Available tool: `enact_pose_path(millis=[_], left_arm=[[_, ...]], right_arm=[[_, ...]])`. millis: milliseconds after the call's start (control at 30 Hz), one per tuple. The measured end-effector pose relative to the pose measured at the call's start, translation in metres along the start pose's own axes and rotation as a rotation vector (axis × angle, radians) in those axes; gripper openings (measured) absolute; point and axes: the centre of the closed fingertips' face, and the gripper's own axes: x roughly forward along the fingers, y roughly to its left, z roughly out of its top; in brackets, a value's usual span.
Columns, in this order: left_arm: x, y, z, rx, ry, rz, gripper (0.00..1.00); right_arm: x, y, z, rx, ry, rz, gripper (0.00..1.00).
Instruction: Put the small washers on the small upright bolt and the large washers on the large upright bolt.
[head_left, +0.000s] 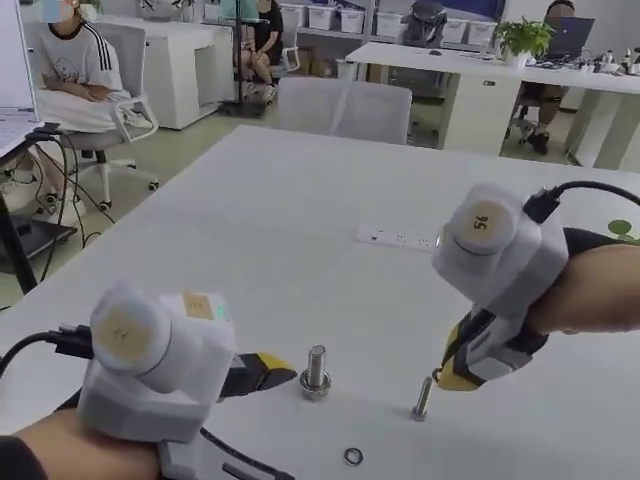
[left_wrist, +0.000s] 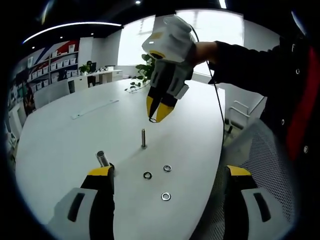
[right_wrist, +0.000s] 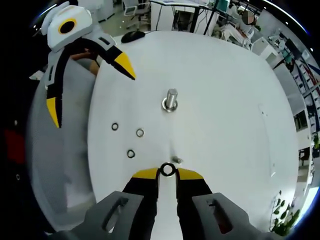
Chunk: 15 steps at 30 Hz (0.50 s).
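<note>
White counter (head_left: 300, 220), two upright bolts, and by my reckoning this job has barely got going. The right hand-held gripper (right_wrist: 167, 172) is pinched tight on one washer (right_wrist: 167, 170), held just above the small bolt (left_wrist: 143, 138). From the left gripper view it looks a touch off the tip rather than over it, so I'd call that washer not yet on.

What's left, as far as I can judge: that one, plus three loose washers (left_wrist: 147, 175) lying flat on the counter near the small bolt, on the person's side of it and apart from each other. They're too tiny for me to sort small from large, so no idea how many belong to which bolt.

Container-wise, the closest thing is the bolts themselves, since they're what the washers end up on. The small bolt's shaft looks bare top to bottom. The large bolt (head_left: 316, 372) stands near the small bolt, off toward the left hand-held gripper (right_wrist: 90, 91). It has a wider ring at its foot, but I can't tell if that's the bolt's own head or a washer already dropped on. Best case one is done, worst case none.

The left hand-held gripper has its jaws spread wide with nothing between them. One tip sits just beside the large bolt, on the far side of it from the small bolt. My guess is the washer in hand needs lining up dead over the tip before letting go, or it'll bounce off
</note>
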Motion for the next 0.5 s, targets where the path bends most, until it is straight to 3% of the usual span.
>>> enact_pose_path(millis=[500], left_arm=[[0.008, 0.004, -0.001, -0.029, 0.010, 0.016, 0.91]], right_arm=[[0.017, -0.014, -0.003, -0.010, 0.006, 0.032, 0.13]])
